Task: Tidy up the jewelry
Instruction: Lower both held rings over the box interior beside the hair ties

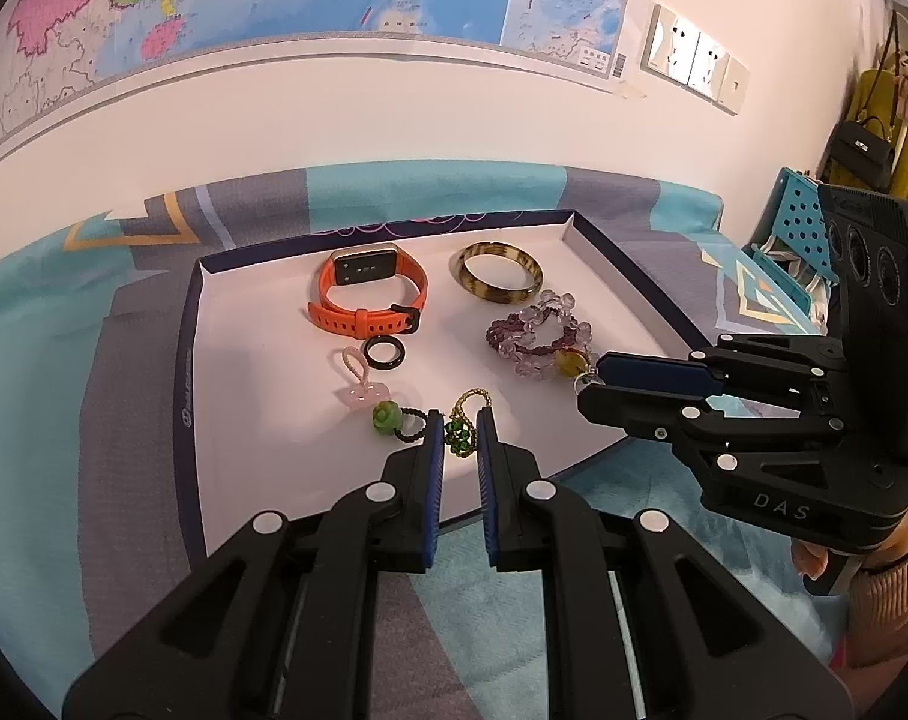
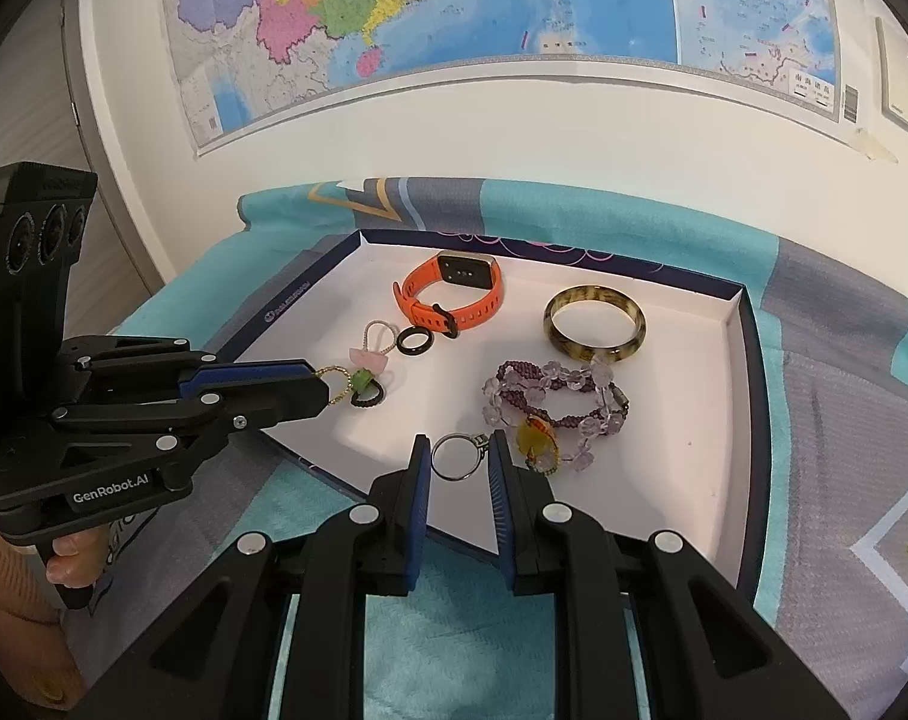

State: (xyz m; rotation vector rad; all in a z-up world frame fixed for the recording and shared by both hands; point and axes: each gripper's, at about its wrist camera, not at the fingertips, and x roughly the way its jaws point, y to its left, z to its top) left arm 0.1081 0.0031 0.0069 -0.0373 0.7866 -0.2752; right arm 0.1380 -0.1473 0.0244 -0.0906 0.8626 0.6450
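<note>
So the left hand-held gripper has its 2 pads parted on either side of a green beaded charm with a gold chain, not clamped on it, near the front edge of the shallow white tray that sits on a teal and grey cloth. The right hand-held gripper is also spread apart, around a thin silver ring right beside the purple bead bracelet. Orange watch and amber bangle sit at the tray's back.
</note>
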